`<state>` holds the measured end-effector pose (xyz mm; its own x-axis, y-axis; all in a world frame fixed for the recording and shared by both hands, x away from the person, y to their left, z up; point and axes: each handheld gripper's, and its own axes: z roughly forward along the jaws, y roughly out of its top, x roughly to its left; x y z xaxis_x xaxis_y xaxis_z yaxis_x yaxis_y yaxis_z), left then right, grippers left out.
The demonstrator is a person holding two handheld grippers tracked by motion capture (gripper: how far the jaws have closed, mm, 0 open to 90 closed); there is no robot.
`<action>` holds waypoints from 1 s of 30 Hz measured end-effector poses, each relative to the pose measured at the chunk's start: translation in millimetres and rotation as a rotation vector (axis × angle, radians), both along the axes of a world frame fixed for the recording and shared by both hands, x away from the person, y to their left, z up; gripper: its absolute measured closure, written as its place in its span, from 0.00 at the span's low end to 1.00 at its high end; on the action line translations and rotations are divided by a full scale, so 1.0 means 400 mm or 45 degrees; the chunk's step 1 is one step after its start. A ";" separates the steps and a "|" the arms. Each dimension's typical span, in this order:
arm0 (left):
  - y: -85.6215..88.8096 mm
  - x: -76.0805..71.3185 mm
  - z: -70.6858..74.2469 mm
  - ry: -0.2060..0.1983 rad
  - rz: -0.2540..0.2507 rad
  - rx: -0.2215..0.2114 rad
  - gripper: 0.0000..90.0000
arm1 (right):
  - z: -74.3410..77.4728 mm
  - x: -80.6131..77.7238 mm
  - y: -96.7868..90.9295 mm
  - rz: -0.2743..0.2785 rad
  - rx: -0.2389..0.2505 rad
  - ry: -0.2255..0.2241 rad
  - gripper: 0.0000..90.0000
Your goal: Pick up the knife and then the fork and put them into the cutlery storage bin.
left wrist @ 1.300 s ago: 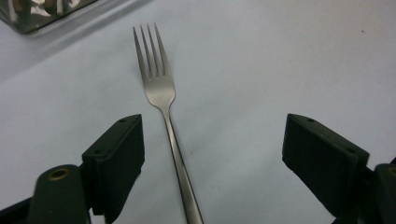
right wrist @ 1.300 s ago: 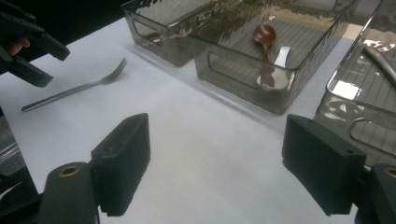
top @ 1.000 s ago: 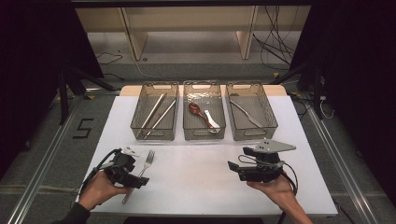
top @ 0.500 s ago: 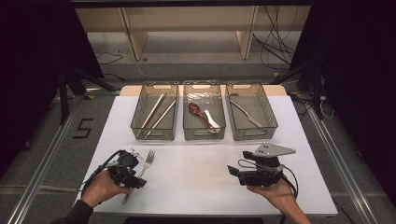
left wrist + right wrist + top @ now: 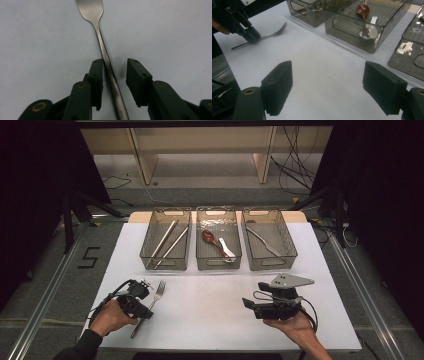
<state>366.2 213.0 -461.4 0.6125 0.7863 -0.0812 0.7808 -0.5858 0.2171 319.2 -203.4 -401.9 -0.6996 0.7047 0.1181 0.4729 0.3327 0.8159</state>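
A metal fork lies on the white table, tines pointing toward the bins. My left gripper is down at its handle. In the left gripper view the jaws stand either side of the fork's handle; the left pad touches it and a gap remains at the right pad, so the gripper is open. My right gripper hovers at the near right, jaws wide open and holding nothing. The right gripper view also shows the fork with the left gripper on it.
Three clear bins stand in a row at the back. The left bin holds two long metal utensils, the middle bin a red-brown spoon and a white one, the right bin a knife. A person's hands hold both grippers.
Both hands have drifted slightly toward the near edge. The fork has not moved.
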 end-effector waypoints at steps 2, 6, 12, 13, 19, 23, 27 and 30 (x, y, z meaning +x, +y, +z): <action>0.000 0.001 -0.001 0.003 0.011 -0.007 0.75 | 0.000 0.000 0.000 0.001 0.001 0.001 0.28; -0.002 0.003 -0.001 -0.005 0.002 0.021 0.79 | 0.001 0.000 0.000 0.003 0.002 0.003 0.28; -0.007 0.000 -0.001 -0.025 -0.046 0.056 0.84 | 0.002 -0.001 0.001 0.008 0.003 0.001 0.28; -0.007 0.000 0.000 -0.029 -0.057 0.058 0.87 | 0.002 -0.001 0.001 0.007 0.003 0.000 0.28; -0.008 -0.001 0.000 -0.027 -0.082 0.055 0.91 | 0.002 -0.001 0.001 0.008 0.003 -0.002 0.29; -0.007 -0.001 0.000 -0.021 -0.075 0.050 0.90 | 0.003 -0.001 0.001 0.008 0.004 -0.003 0.29; -0.009 -0.003 0.000 -0.028 -0.086 0.055 0.91 | 0.003 -0.001 0.002 0.008 0.003 -0.003 0.29; -0.009 -0.005 0.002 -0.044 -0.099 0.043 0.92 | 0.003 -0.001 0.002 0.008 0.004 -0.004 0.29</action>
<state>364.4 209.5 -460.8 0.6736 0.7384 -0.0333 0.7252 -0.6515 0.2226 318.8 -202.7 -400.5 -0.7044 0.6999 0.1181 0.4681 0.3331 0.8185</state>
